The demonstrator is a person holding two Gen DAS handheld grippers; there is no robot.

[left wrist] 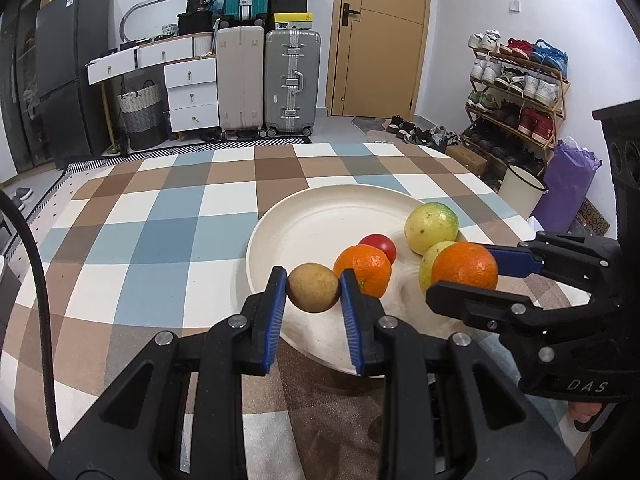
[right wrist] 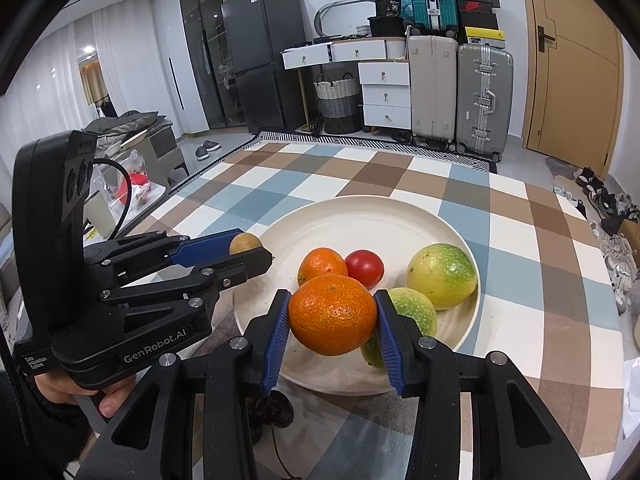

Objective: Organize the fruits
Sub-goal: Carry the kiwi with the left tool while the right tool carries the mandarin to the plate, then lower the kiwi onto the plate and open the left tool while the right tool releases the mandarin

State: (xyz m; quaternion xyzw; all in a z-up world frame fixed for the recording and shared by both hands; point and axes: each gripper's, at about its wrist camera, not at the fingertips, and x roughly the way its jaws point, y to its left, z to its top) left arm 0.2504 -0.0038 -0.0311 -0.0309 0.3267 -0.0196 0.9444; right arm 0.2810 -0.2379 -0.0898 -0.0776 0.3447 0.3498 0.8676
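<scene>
- The left gripper [left wrist: 313,286] pinches a small brown fruit [left wrist: 314,287] between its blue pads, jaws pressed on its sides, holding it just over the near rim of the cream plate [left wrist: 280,232], likely so it drops inside.
- The right gripper [right wrist: 332,316] clamps a large orange [right wrist: 333,314] the same way, hanging above the plate's near side.
- Beyond those jaws, on the plate, rest a second orange [right wrist: 322,266], a tomato [right wrist: 365,267] and two yellow-green fruits [right wrist: 442,276], clustered to leave room.
- The checked counter [left wrist: 160,216] carries the plate.
</scene>
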